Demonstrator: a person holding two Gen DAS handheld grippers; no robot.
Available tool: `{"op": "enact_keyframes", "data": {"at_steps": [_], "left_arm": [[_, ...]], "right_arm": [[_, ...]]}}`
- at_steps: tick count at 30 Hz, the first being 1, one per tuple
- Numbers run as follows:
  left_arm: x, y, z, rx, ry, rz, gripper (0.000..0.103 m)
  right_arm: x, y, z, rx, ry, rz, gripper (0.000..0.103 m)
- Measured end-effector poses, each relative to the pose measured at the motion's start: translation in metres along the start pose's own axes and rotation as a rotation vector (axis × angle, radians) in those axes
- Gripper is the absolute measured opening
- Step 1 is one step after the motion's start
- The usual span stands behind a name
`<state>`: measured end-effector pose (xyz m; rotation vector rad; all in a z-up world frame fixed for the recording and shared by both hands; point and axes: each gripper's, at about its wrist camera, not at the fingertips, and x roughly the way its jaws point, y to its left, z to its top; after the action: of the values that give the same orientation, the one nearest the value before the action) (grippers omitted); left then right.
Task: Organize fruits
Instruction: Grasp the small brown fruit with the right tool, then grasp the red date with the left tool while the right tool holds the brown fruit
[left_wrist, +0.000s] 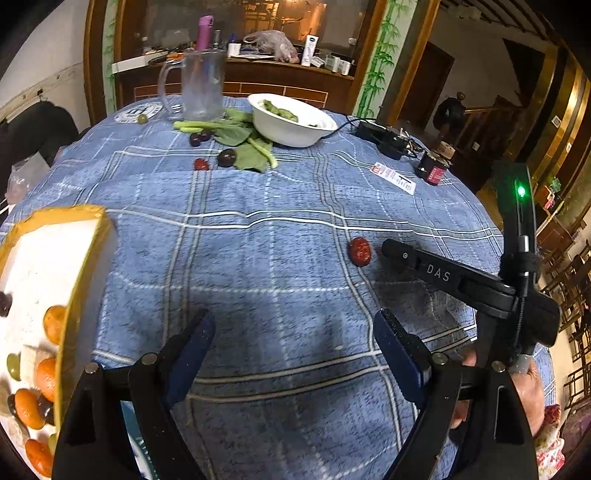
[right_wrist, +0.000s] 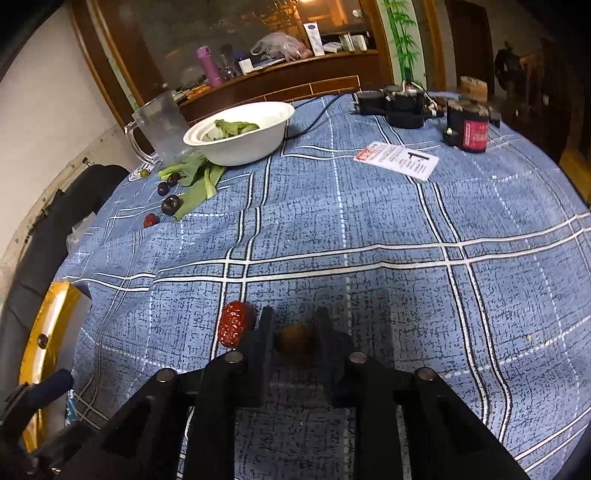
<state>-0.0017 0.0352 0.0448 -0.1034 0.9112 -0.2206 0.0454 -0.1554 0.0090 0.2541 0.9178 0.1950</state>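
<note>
The yellow-rimmed tray (left_wrist: 86, 266) is cut off at the left edge of the left wrist view, so only some of its oranges and dark grapes show. In the right wrist view a small brownish fruit (right_wrist: 295, 341) sits in shadow between the fingers of the right claw (right_wrist: 293, 325), too dim to name. That claw is closed in on it, both pads against its sides, low over the blue checked surface (right_wrist: 369, 221). A red date (right_wrist: 236, 323) lies just outside the claw's left finger, at about ten o'clock from the held fruit, touching or nearly so. The left claw (left_wrist: 295, 328) stands wide open with nothing between its fingers, only cloth. Well apart, at twelve o'clock, dark grapes (left_wrist: 226, 157) and another date (left_wrist: 201, 164) lie near green leaves beside the white bowl (left_wrist: 291, 129). A hand (left_wrist: 528, 391) is half hidden behind the left claw's frame.
</note>
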Motion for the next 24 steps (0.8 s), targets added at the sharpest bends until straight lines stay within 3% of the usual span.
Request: {"op": "enact_keyframes", "data": {"at_steps": [3, 9, 11, 13, 15, 18, 21, 24], "left_arm": [[0.012, -0.013, 0.007, 0.035, 0.012, -0.007, 0.087], [0.050, -0.042, 0.030, 0.082, 0.035, -0.059, 0.086], [0.065, -0.051, 0.038, 0.097, 0.037, -0.082, 0.081], [0.081, -0.058, 0.041, 0.116, 0.068, -0.075, 0.056], [0.094, -0.061, 0.042, 0.124, 0.096, -0.076, 0.041], [0.099, -0.067, 0.043, 0.153, 0.076, -0.033, 0.040], [0.098, -0.067, 0.042, 0.171, 0.062, -0.001, 0.019], [0.087, -0.063, 0.042, 0.151, 0.039, -0.010, 0.019]], "right_arm": [[-0.009, -0.013, 0.002, 0.055, -0.018, 0.004, 0.022], [-0.024, -0.046, 0.009, 0.215, -0.047, 0.127, 0.022], [-0.025, -0.053, 0.009, 0.259, -0.046, 0.167, 0.022], [-0.026, -0.056, 0.011, 0.281, -0.044, 0.195, 0.022], [-0.026, -0.058, 0.012, 0.298, -0.044, 0.220, 0.022], [-0.025, -0.060, 0.012, 0.325, -0.041, 0.265, 0.023], [-0.023, -0.063, 0.011, 0.356, -0.033, 0.299, 0.023], [-0.020, -0.066, 0.010, 0.385, -0.022, 0.327, 0.023]]}}
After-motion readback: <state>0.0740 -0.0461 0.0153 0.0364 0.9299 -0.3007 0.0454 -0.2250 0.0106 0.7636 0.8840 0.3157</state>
